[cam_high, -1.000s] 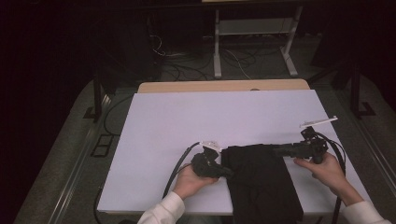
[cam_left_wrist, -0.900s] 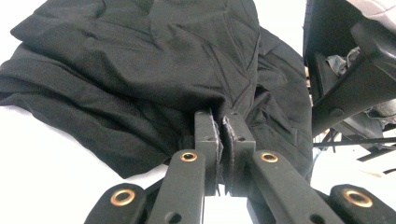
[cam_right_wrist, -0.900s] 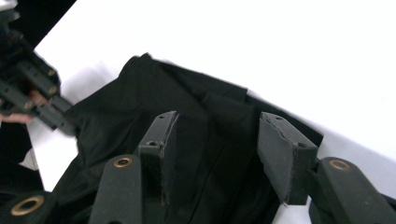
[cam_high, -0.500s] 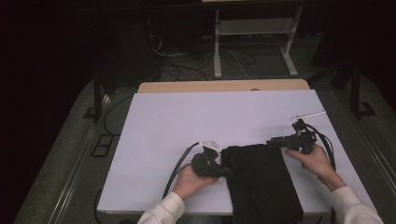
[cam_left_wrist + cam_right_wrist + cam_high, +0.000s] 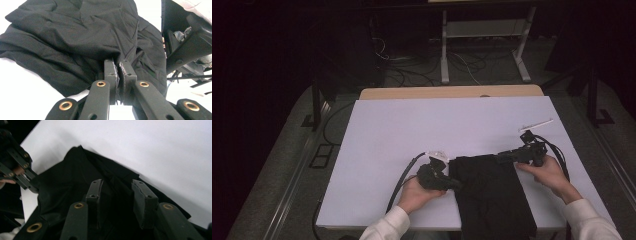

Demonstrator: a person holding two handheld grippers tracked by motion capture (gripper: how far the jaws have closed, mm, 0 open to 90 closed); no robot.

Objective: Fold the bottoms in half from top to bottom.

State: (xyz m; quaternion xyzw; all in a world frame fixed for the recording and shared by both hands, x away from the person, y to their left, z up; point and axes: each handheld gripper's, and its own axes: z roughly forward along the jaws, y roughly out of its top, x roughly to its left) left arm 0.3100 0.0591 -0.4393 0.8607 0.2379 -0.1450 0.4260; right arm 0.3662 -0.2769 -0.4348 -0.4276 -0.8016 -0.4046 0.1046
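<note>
A black cloth (image 5: 492,195) lies crumpled on the white table (image 5: 437,125) near its front edge and hangs over that edge. My left gripper (image 5: 454,184) is at the cloth's left edge. In the left gripper view its jaws (image 5: 119,63) are shut on a fold of the cloth (image 5: 75,37). My right gripper (image 5: 502,157) is at the cloth's upper right corner. Its jaws (image 5: 117,185) have just been closing and still stand apart, with dark cloth (image 5: 67,187) between and under them. The left gripper (image 5: 20,175) also appears at the left of the right gripper view.
A thin white strip (image 5: 536,124) lies on the table behind the right hand. A wooden edge (image 5: 452,92) runs along the table's back. Cables and a metal stand (image 5: 444,55) are on the floor beyond. Gripper cables trail over the table's front left and right.
The right gripper has slid left onto the cloth's upper right corner and its jaws have narrowed. The left gripper and the cloth's left edge have stayed put.
</note>
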